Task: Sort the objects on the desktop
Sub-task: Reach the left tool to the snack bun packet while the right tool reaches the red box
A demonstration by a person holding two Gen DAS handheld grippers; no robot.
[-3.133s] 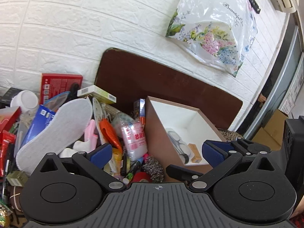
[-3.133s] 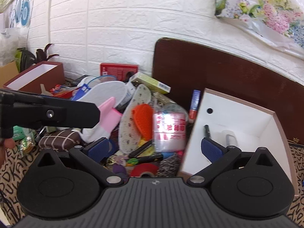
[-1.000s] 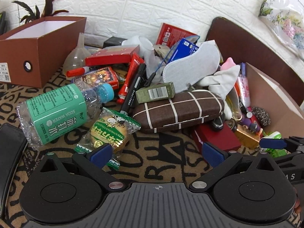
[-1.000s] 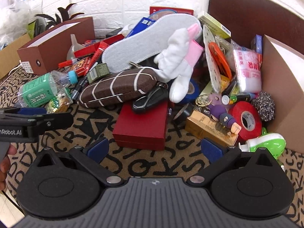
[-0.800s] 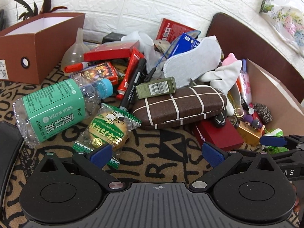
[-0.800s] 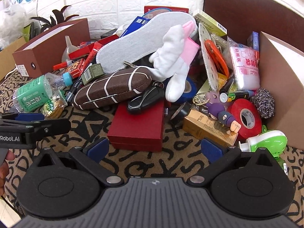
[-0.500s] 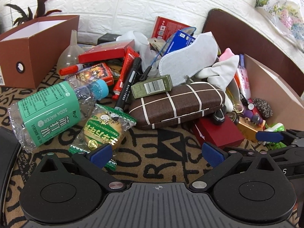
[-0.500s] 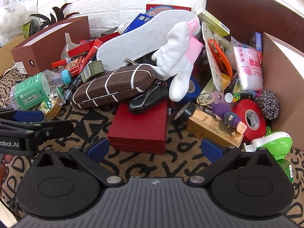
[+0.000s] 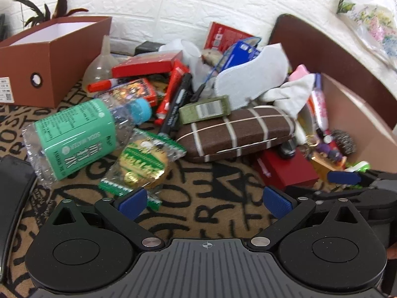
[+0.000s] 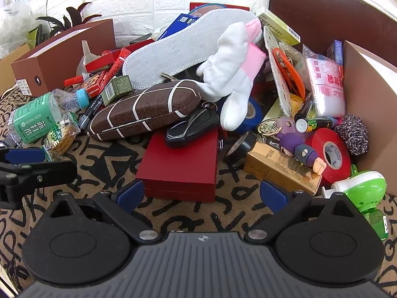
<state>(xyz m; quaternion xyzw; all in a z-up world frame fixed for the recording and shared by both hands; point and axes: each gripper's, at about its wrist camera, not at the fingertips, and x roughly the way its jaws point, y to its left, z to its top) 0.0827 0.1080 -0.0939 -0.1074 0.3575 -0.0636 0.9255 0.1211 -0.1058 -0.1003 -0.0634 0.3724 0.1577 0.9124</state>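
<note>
A heap of desk clutter lies on a letter-patterned mat (image 10: 188,218). My right gripper (image 10: 201,195) hovers low in front of a flat red box (image 10: 181,164). Its jaws are wide and closing, with the box's near edge between the fingertips and no pad touching it. A black car key (image 10: 191,126) rests on that box, and a brown striped case (image 10: 144,109) lies behind it. My left gripper (image 9: 204,202) is open over bare mat. A green snack packet (image 9: 142,164) sits by its left fingertip, next to a green-labelled bottle (image 9: 74,139).
A brown shoe box (image 9: 49,57) stands at the far left, and a brown carton (image 10: 372,94) walls off the right. Red tape (image 10: 330,154), a gold box (image 10: 280,166) and a green device (image 10: 364,186) crowd the carton. An insole (image 10: 178,47) and a plush toy (image 10: 235,74) top the heap.
Three seconds ago both grippers faced the wall and the right carton; now they look down at the heap. Over the last second the views barely shifted, and the right fingertips edged slightly inward.
</note>
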